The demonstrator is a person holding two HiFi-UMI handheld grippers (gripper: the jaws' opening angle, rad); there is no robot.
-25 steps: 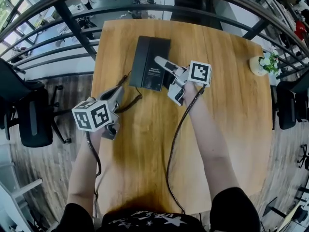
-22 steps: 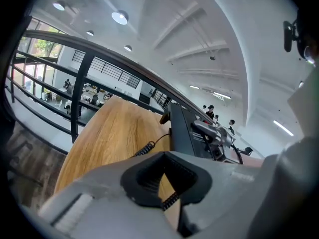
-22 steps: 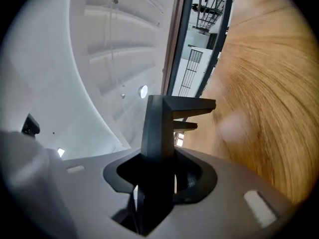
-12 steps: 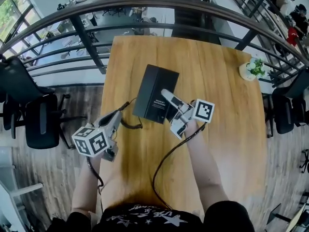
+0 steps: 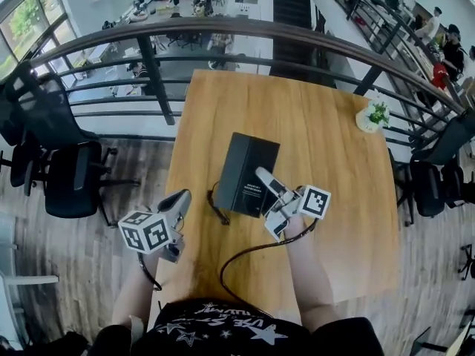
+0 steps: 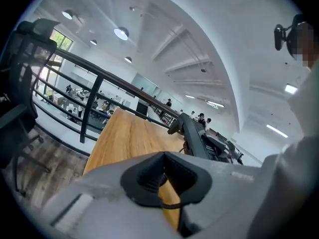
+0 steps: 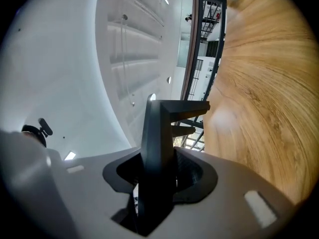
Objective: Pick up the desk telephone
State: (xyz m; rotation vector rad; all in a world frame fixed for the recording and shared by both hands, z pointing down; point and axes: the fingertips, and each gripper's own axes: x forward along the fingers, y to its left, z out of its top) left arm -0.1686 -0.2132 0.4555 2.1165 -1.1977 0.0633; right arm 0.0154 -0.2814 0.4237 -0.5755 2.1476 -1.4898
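The black desk telephone (image 5: 245,170) hangs above the wooden table (image 5: 326,132), tilted, with my right gripper (image 5: 265,188) shut on its right edge. In the right gripper view the telephone's dark edge (image 7: 159,128) stands up between the pads of the right gripper (image 7: 160,169). A black cord (image 5: 217,208) loops down from its left side. My left gripper (image 5: 180,197) is to the telephone's left, apart from the body. In the left gripper view the left gripper (image 6: 163,176) has its pads together. A thin dark strand shows just under them. I cannot tell if it is pinched. The telephone (image 6: 195,136) is ahead.
A small potted plant (image 5: 373,116) stands at the table's far right corner. A dark metal railing (image 5: 223,32) runs behind the table. Black office chairs stand at the left (image 5: 70,178) and at the right (image 5: 434,184). The right gripper's cable (image 5: 245,254) trails back across the table's near edge.
Both grippers and the telephone have come back toward the person and up from the table. The table now looks smaller and farther away. The right gripper's hold is unchanged.
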